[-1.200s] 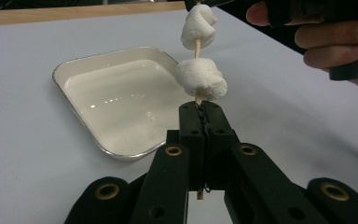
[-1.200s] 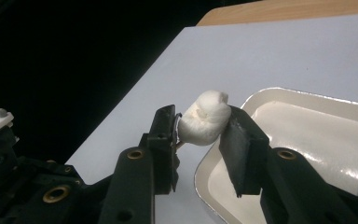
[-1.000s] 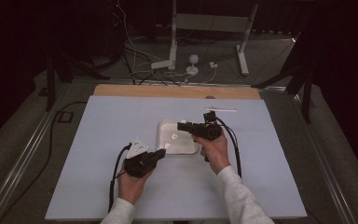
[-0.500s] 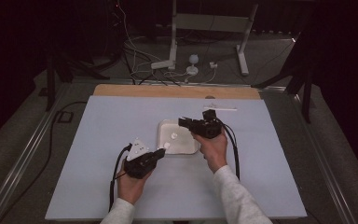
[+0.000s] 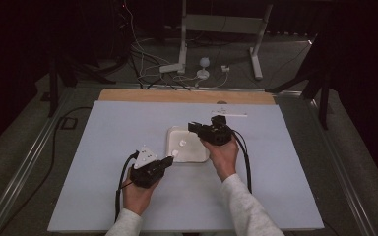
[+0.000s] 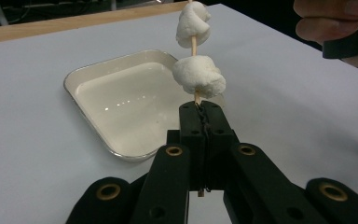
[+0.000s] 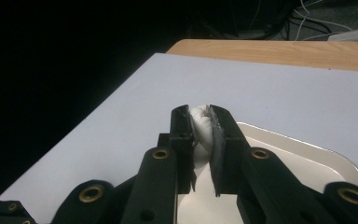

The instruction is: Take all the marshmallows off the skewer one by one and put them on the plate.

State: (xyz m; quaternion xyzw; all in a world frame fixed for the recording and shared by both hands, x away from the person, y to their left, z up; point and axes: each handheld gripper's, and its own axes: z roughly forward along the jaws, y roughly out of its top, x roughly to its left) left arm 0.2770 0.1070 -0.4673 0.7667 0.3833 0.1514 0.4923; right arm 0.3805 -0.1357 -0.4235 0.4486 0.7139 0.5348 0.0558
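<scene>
This looks like a lab or recording studio set up for tabletop trials, not a home. A pale sheet point(image 5: 128, 147) covers a wooden table point(image 5: 177, 96) standing on grey carpet. Behind it, loose cables point(image 5: 147, 73) and a power strip point(image 5: 170, 68) lie on the floor around the white metal legs of a stand point(image 5: 184, 29). Black curtains point(image 5: 354, 44) close off the dark surroundings.

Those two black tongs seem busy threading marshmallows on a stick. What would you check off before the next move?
1. Thin wooden skewer clamped in the left tongs: ok.
2. Two white marshmallows already threaded on it: ok.
3. Right tongs squeezing another white marshmallow: ok; they have just been closing on it.
4. Shallow white square tray lies below the work: ok.
5. Skewer tip lined up with the new marshmallow: cannot tell.
</scene>
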